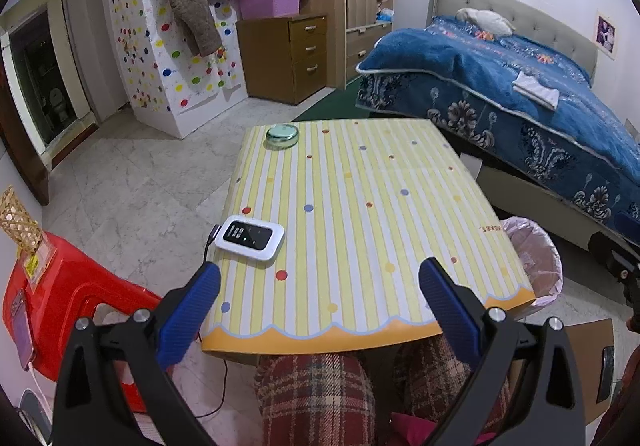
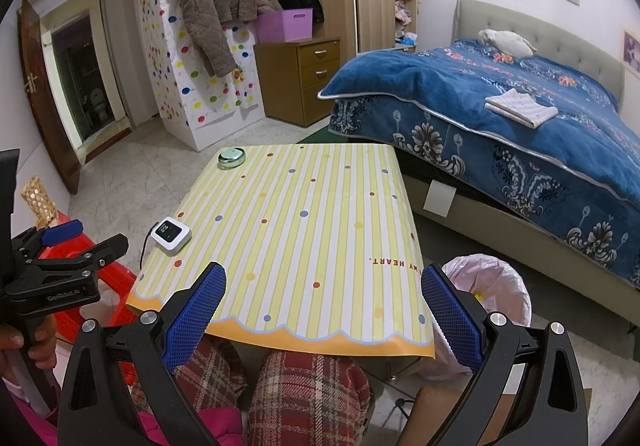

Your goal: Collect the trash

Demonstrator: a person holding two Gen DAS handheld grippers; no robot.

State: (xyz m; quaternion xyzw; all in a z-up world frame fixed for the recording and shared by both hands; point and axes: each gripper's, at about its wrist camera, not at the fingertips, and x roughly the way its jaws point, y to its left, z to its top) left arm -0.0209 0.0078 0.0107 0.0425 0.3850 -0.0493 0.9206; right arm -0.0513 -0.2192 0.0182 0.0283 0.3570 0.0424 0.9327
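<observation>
Left wrist view: the left gripper (image 1: 320, 278) hovered over the near edge of the table (image 1: 352, 206), its two blue, cross-hatched rubber pads spread wide apart with nothing between them. The table carried a smooth striped cover in yellow and white, scattered with coloured dots and finished with an orange scalloped border. A white, rounded rectangular device (image 1: 250, 237) with a glossy black face lay near the left edge, a dark cable running off it over the side. A round, shallow tin (image 1: 282, 134) with a pale green lid sat at the far left corner. The trash bin (image 1: 536, 262), lined with a thin, crinkled pink bag, stood on the floor just beside the table's right edge. A red moulded plastic stool (image 1: 60, 298) stood to the left, and a bed (image 1: 520, 86) with a plush blue floral blanket lay to the right.

Right wrist view: the right gripper (image 2: 322, 288) was likewise held open, textured blue pads well apart and empty, above the table's near edge. The bin sat just right of the right pad, with some paper visible inside the bag. The left gripper's black frame and one blue pad showed at the far left, gripped by a hand (image 2: 28, 346). Plaid red trousers (image 2: 308, 398) showed below the table
</observation>
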